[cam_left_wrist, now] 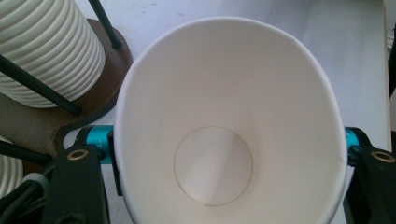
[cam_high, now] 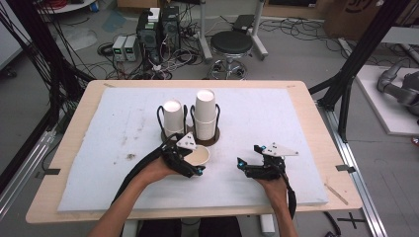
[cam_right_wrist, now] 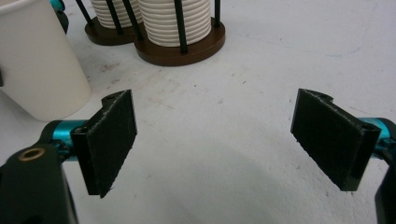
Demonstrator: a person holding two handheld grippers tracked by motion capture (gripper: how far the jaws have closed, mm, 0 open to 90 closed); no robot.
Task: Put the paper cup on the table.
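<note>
Left tongs (cam_high: 193,165): clamped on a white paper cup (cam_high: 198,156), squeezed oval, low over the counter (cam_high: 306,148) just before the cup racks (cam_high: 216,137); forearm angled inward. Right tongs (cam_high: 248,160): jaws wide, empty, hovering level, well apart

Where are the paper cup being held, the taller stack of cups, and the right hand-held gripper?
paper cup (cam_left_wrist: 212,172), left gripper view, on its inner bottom.
taller stack of cups (cam_high: 205,111), high view, on the stack's side wall.
right hand-held gripper (cam_right_wrist: 212,140), right gripper view, midway between its open jaws.
</note>
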